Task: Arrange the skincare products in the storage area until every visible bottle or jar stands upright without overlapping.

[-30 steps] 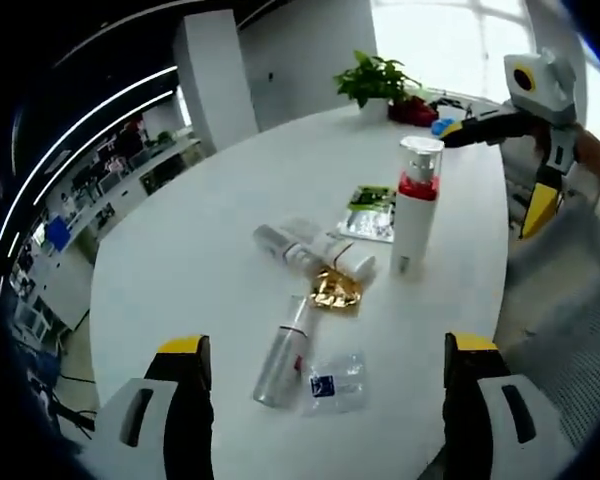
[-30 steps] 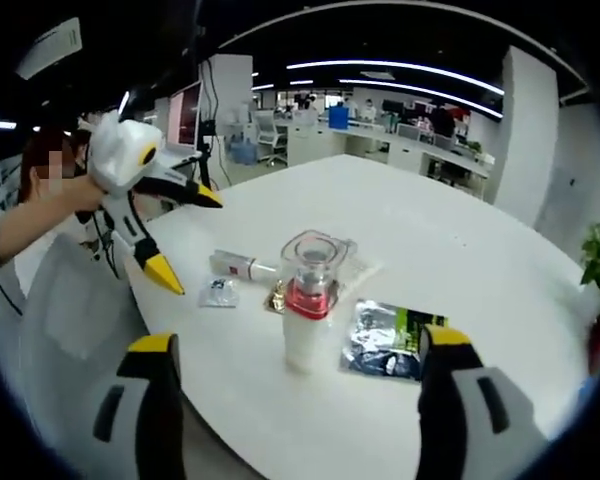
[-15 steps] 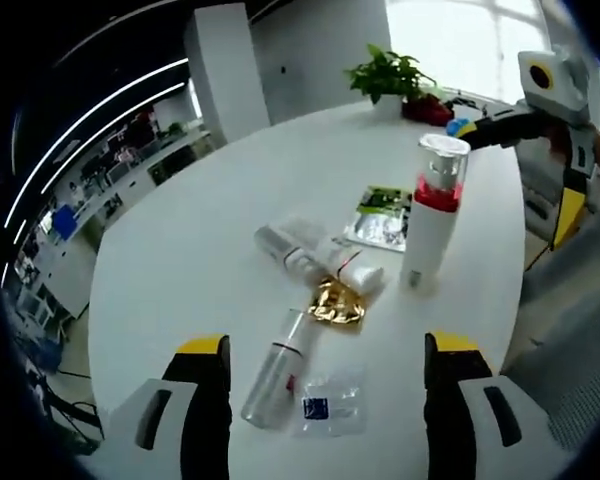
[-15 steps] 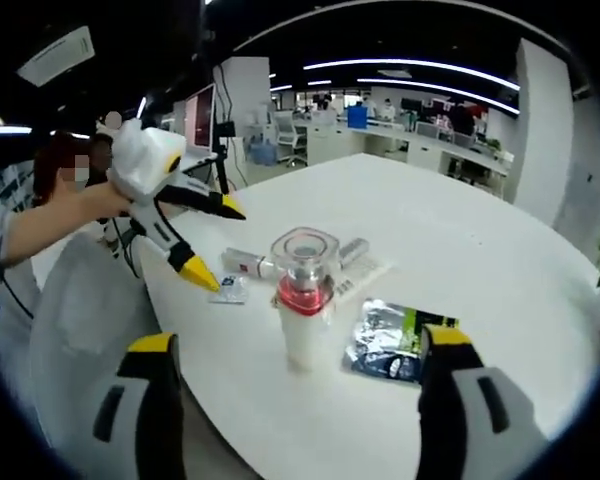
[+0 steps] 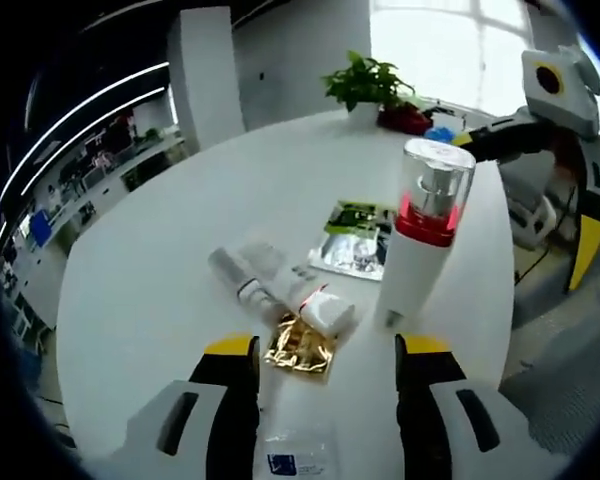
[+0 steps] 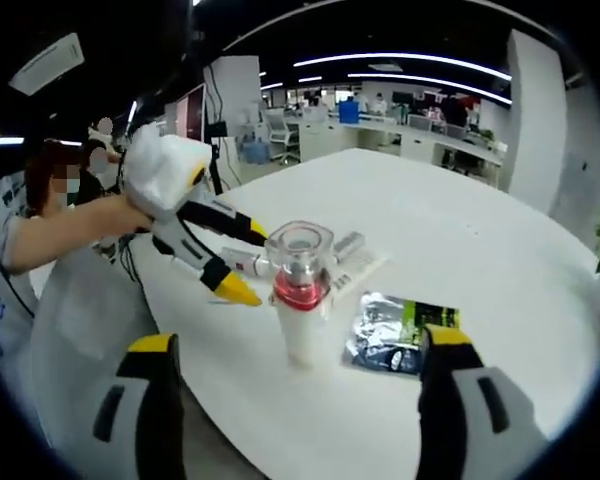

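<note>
The left claw (image 5: 325, 370) stands open with nothing between its jaws, low over the near edge of the white bench (image 5: 160, 270), its tips flanking a gold sachet (image 5: 300, 347). Just beyond lie two tubes (image 5: 280, 290), long axes across the bench. The pump bottle (image 5: 420, 235) stands upright beside them. The right claw (image 6: 295, 345), open and empty, hangs short of that bottle.

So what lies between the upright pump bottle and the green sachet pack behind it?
In the left gripper view, only bare white table separates the pump bottle from the sachet pack; nothing sits in that gap.
</note>
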Demonstrator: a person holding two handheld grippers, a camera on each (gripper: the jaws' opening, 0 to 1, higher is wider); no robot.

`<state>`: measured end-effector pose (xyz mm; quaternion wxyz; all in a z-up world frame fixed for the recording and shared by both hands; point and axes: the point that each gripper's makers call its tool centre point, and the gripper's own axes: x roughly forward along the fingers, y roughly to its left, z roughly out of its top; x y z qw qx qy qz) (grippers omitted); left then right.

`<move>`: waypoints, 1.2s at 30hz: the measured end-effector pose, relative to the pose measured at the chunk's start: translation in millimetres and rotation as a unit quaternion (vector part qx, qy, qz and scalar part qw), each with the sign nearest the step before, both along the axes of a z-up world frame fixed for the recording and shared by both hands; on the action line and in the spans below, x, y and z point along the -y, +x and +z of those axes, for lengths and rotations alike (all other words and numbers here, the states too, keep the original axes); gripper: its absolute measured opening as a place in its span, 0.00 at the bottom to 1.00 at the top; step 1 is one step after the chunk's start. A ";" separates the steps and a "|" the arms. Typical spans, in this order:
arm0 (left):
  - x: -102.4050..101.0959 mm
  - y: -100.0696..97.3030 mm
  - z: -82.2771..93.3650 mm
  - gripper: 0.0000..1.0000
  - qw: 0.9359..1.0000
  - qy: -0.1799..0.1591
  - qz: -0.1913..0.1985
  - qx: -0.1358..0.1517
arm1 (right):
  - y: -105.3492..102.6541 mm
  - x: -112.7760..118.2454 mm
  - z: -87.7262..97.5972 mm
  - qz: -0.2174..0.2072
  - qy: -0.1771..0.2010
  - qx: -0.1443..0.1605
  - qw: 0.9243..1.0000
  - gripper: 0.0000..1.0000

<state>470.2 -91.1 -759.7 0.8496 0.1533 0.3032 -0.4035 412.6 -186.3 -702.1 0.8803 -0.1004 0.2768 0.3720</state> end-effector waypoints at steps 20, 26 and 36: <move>19.7 28.4 -11.8 0.42 0.998 -0.016 -0.043 -0.030 | 34.9 -1.2 43.3 0.017 0.060 -0.022 0.998 1.00; 24.1 35.3 -12.8 0.42 0.998 -0.018 -0.051 -0.035 | 54.1 -2.2 54.9 0.017 0.077 -0.025 0.997 1.00; 32.7 45.0 -14.5 0.39 0.997 -0.016 -0.069 -0.042 | 88.5 -3.2 62.9 0.009 0.097 -0.032 0.995 0.92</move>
